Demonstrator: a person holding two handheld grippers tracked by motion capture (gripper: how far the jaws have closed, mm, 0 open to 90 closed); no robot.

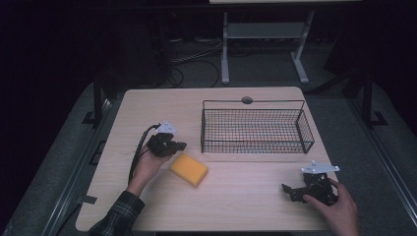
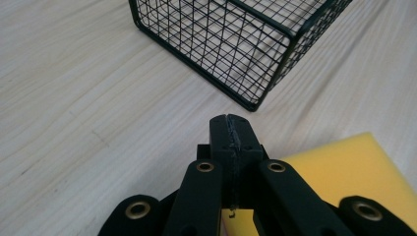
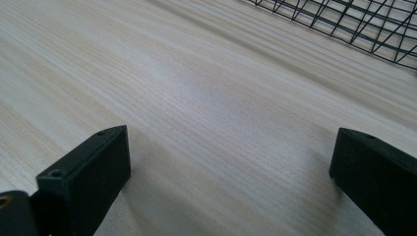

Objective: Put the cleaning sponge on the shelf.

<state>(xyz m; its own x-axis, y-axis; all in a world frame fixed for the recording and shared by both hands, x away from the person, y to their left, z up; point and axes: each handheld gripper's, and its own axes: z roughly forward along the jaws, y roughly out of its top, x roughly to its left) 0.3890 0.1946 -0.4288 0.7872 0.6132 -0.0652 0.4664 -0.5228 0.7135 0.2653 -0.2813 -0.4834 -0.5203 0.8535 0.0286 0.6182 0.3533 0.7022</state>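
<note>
On the pale wooden table (image 1: 236, 196) a yellow sponge (image 1: 188, 168) lies flat near the middle, just in front of the near left corner of the black wire basket (image 1: 255, 129) and apart from it. The left gripper (image 1: 180, 145) sits right beside the sponge's far left edge, between it and the basket corner, and in the left gripper view its jaws are pressed together with nothing between them, the sponge's yellow corner showing just below and to the right of the tips. That shut, nosed-in posture looks to me like someone lining up beside the sponge, perhaps to nudge it or to settle before spreading the jaws for a grasp; it holds nothing as it stands. The right gripper (image 1: 290, 190) rests low on the near right part of the table in the person's right hand (image 1: 339, 209), well apart from the sponge, its jaws spread wide over bare wood, which reads as parked out of the way while the left side works. The basket looks empty, its open top facing up, a likely place for the sponge to go
</note>
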